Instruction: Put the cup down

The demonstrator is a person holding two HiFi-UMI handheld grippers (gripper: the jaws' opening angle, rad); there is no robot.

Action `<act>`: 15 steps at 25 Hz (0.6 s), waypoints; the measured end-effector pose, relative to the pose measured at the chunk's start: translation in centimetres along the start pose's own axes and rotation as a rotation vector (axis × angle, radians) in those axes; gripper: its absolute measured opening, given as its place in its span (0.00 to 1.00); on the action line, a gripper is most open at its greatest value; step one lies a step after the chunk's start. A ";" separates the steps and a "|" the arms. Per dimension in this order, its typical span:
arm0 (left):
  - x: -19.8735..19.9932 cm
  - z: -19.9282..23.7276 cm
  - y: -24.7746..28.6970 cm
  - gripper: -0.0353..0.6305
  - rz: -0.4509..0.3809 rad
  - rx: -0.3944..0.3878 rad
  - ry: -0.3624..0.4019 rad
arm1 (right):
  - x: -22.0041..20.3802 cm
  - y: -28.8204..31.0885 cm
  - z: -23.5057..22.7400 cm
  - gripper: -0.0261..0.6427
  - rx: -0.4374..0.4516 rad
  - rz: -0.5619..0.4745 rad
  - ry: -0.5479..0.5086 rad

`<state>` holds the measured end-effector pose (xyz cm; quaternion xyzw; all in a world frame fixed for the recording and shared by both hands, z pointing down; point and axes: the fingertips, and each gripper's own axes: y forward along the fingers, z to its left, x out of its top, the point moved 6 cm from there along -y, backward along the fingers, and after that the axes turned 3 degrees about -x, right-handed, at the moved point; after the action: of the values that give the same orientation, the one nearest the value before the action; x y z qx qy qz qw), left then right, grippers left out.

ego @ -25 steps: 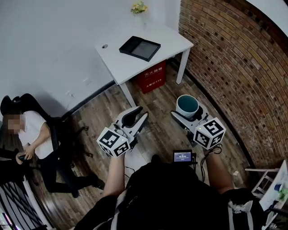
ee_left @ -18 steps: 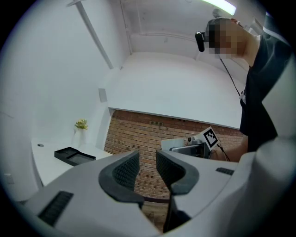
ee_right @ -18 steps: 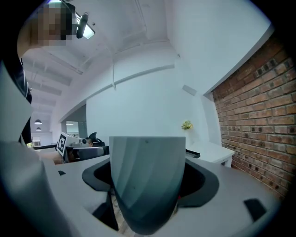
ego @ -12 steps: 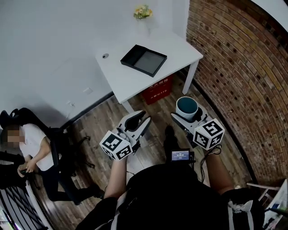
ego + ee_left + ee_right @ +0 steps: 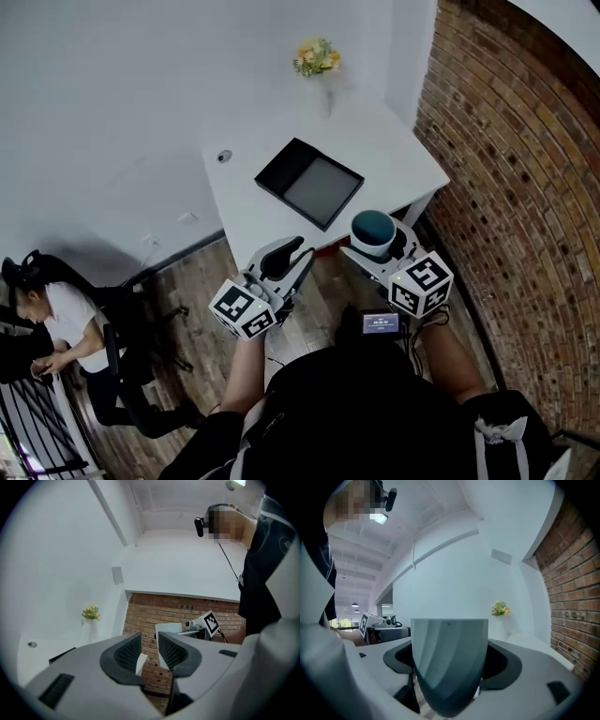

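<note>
- Teal-glazed, the cup (image 5: 373, 227) stands upright between the jaws of the right gripper (image 5: 377, 246). The jaws are spread wide and press on the cup's sides, holding it in the air (in the head view it overlaps the near edge of the white table (image 5: 403, 155)).
- The left gripper (image 5: 293, 251) is at the cup's 9 o'clock. Its jaws are a narrow gap apart with nothing between them.
- A black tray (image 5: 309, 184) lies on the table at the cup's 11 o'clock.
- Yellow flowers (image 5: 316, 58) stand at the tray's 12 o'clock, against the white wall.
- A brick wall (image 5: 525, 187) fills the 3 o'clock side.
- A person (image 5: 56, 314) sits at 8 o'clock, over the wood floor (image 5: 202, 253).
</note>
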<state>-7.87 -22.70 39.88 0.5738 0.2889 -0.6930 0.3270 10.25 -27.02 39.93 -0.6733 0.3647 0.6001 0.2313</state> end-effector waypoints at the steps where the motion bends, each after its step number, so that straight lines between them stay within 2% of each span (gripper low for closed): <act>1: 0.2 1.0 1.0 0.24 -0.003 0.012 -0.002 | 0.4 1.0 -1.2 0.63 0.018 0.006 -0.004; 8: 1.1 6.8 5.4 0.24 -0.013 0.074 -0.028 | 2.0 6.7 -7.5 0.63 0.080 0.023 0.005; 15: 1.3 9.8 6.6 0.24 0.019 0.105 -0.026 | 2.3 10.1 -9.2 0.63 0.115 0.026 0.009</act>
<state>-8.79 -34.59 40.17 0.5838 0.2425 -0.7116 0.3066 8.38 -40.71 40.53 -0.6567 0.4084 0.5782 0.2602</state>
